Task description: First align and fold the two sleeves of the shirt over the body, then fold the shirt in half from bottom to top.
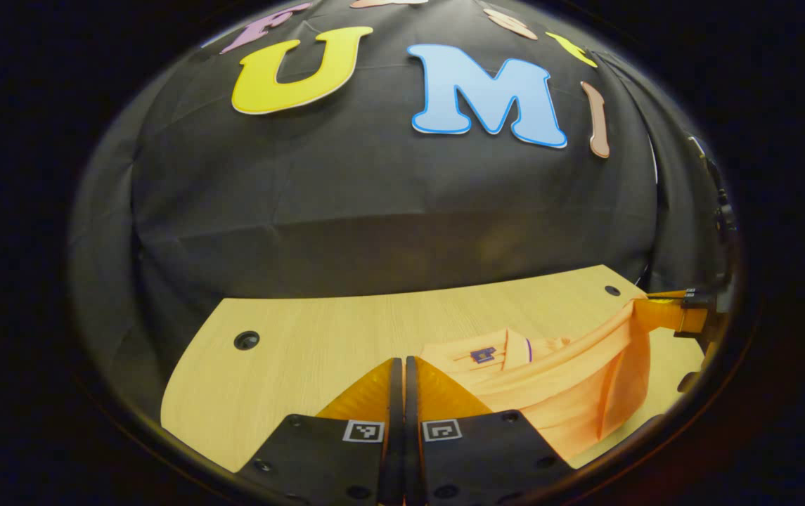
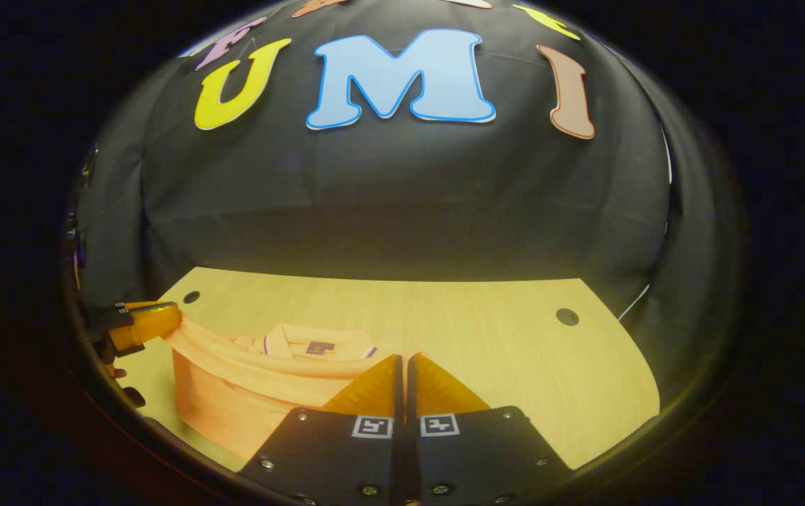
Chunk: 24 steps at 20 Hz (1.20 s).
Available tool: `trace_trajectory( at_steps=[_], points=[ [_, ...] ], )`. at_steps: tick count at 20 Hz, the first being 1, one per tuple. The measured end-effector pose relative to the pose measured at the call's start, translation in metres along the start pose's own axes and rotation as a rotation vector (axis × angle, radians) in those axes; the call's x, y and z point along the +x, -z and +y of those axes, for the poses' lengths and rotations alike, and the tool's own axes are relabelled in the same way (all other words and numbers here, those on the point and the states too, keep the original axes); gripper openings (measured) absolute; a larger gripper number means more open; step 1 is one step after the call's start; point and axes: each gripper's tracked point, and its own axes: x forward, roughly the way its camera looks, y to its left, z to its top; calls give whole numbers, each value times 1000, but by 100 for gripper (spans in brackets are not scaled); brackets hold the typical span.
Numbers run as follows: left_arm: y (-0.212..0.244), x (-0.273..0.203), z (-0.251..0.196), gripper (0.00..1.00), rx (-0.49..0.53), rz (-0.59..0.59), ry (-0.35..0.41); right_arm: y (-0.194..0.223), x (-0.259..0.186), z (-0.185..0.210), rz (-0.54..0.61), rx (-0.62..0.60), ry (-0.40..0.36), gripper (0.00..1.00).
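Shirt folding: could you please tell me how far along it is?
Seemingly done: no sleeve lies out beside the shirt, so both look folded in. In hand: the left gripper and right gripper are each shut on what looks like the hem, raised off the table and stretched between them. Left: carry the hem to the collar, lay it down and let go.

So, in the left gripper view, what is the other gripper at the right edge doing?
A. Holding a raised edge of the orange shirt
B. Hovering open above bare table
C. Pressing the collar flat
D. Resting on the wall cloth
A: the right gripper pinches a raised edge of the orange shirt, and the fabric hangs from it down to the table.
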Motion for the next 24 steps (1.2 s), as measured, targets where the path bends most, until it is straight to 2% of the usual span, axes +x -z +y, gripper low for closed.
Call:
trace_trajectory(
  at_steps=[3, 9, 13, 17, 20, 23, 24],
  points=[
    [4, 23, 3, 6, 14, 18, 3, -1, 25, -1, 21, 23, -4, 0],
    [-6, 68, 15, 6, 0, 20, -27, -12, 69, -4, 44, -12, 1, 0],
    [-6, 85, 19, 6, 26, 15, -41, -14, 88, -2, 55, -31, 1, 0],
    [8, 86, 25, 5, 11, 38, -55, -3, 94, -2, 82, -56, 19, 0],
    [15, 88, 25, 6, 7, 49, -48, 3, 94, -1, 106, -90, 30, 5],
    [25, 89, 31, 6, 13, 81, -68, 4, 93, -1, 114, -123, 35, 5],
    [26, 89, 33, 11, 3, 84, -68, 4, 92, 1, 117, -131, 31, 5]
  ],
)
